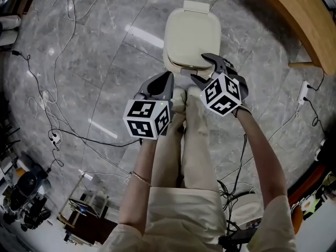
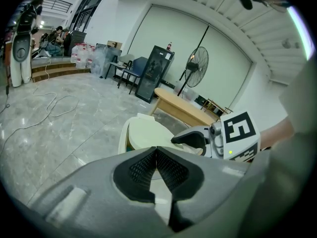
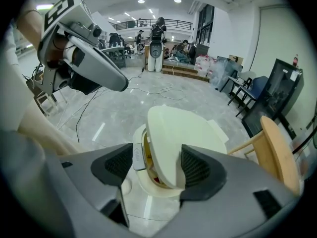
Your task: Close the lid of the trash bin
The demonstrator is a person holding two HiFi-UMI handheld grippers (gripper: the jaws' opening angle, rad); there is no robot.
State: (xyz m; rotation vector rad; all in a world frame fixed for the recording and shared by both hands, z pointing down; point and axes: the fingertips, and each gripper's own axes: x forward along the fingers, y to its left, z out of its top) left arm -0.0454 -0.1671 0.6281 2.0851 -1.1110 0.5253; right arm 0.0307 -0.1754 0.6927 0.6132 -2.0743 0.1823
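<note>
Lid [image 3: 178, 133] is seen ajar over trash bin [image 3: 148, 188], not yet closed. Right gripper [image 1: 205, 69] is held spread at its 6 o'clock edge; left gripper [image 2: 156, 152] is pressed together, empty.

One trash bin [image 3: 141, 180] with one lid [image 1: 192, 35]. Two grippers, the left gripper [image 1: 167, 77] and the right gripper [image 1: 206, 69], and two marker cubes: one on the left [image 1: 147, 119], one on the right [image 1: 223, 94]. One wooden table [image 1: 302, 25], one standing fan [image 2: 196, 63], one black cabinet [image 2: 154, 73], one white power strip [image 1: 303, 92]. Several loose cables [image 1: 54, 137] over the floor [image 1: 105, 46] — too tangled for an exact count.
</note>
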